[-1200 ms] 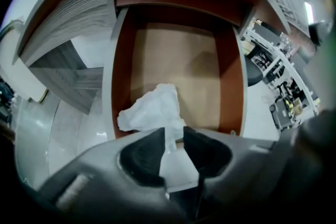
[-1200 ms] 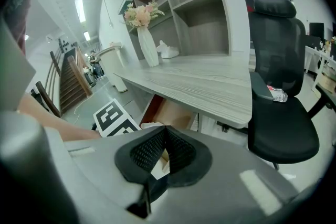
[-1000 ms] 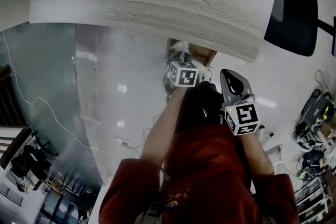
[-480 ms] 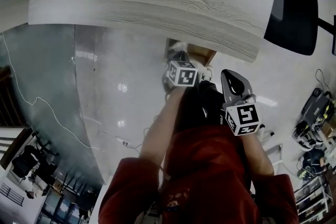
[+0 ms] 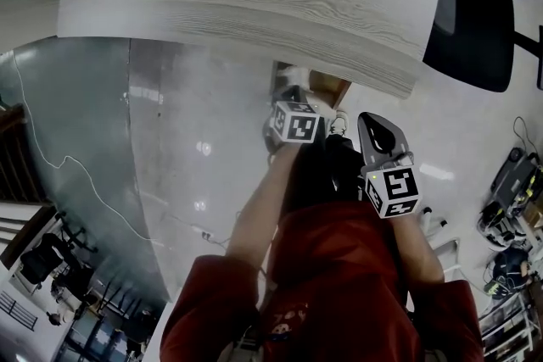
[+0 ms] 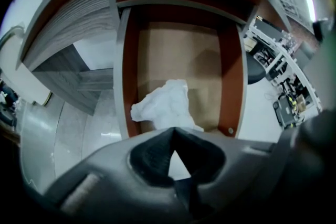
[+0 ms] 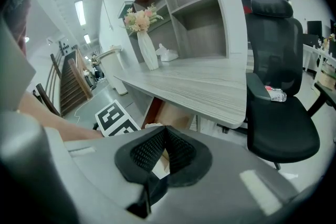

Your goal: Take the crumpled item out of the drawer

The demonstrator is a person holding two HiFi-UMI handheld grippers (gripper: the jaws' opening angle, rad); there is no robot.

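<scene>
Starting at the left: the left gripper (image 6: 173,131) has its fingers pressed together at the tips. There's only a little triangular gap further back where something white shows through, and I can't tell what that white bit is. It's pointing down into the open drawer (image 6: 129,65), which sticks out from under the grey wood-grain desk (image 7: 195,84).

The crumpled item (image 6: 166,106) is a white wad lying on the drawer's tan bottom, right in front of those closed fingertips and a touch to their left. It's near the front of the drawer, closer to the left wall than the right one. Its lower edge runs right up to the fingertips, but I honestly can't say if they're touching it. They're not pinching it, as far as I can see.

Moving right, the right gripper (image 7: 165,132) also has its fingers shut tip to tip with nothing between them. It hangs back beside the person's red sleeve (image 5: 339,301), well apart from the drawer. In the right gripper view the left gripper's marker cube (image 7: 113,115) sits just to the left of those fingers, with the desk edge ahead of them. Further up and left of the fingers, pink flowers (image 7: 138,18) stand in a white vase (image 7: 148,51) on the desk.

Off to the right of the fingers is a black office chair (image 7: 278,113).
</scene>
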